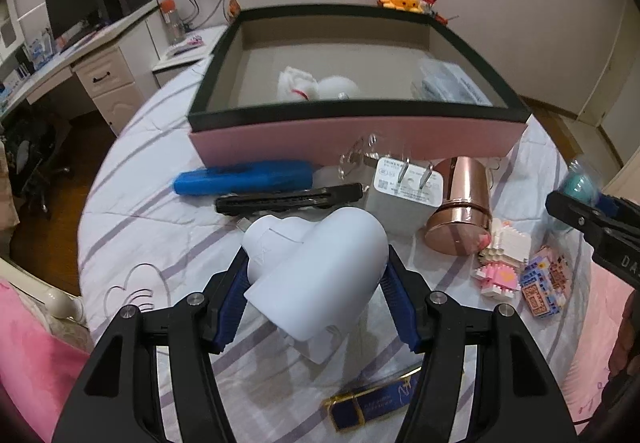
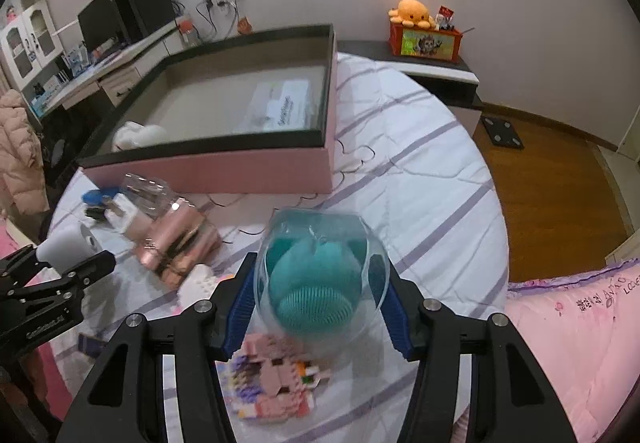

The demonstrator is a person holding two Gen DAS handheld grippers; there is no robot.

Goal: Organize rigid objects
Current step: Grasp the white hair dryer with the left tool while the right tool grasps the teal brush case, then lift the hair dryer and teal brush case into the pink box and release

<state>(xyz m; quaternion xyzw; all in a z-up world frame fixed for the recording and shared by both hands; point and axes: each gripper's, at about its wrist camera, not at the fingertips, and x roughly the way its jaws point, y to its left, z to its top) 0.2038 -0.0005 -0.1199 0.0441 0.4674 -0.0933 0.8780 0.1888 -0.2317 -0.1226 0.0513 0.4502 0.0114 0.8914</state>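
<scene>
My left gripper (image 1: 316,275) is shut on a white plastic device (image 1: 320,267), lifted just above the striped bedsheet. My right gripper (image 2: 316,287) is shut on a clear plastic case holding a teal silicone brush (image 2: 316,283); the same case (image 1: 580,183) shows at the right edge of the left wrist view. Ahead lies an open pink box with a dark rim (image 1: 360,139), also seen in the right wrist view (image 2: 208,171). Inside it are white soft items (image 1: 316,85) and a clear packet (image 1: 452,83).
On the sheet lie a blue case (image 1: 244,177), a black comb (image 1: 288,197), a white charger plug (image 1: 404,191), a rose-gold cylinder (image 1: 460,215), brick figures (image 1: 520,275) and a navy gold-edged box (image 1: 368,407). A desk stands left, a nightstand (image 2: 436,71) behind.
</scene>
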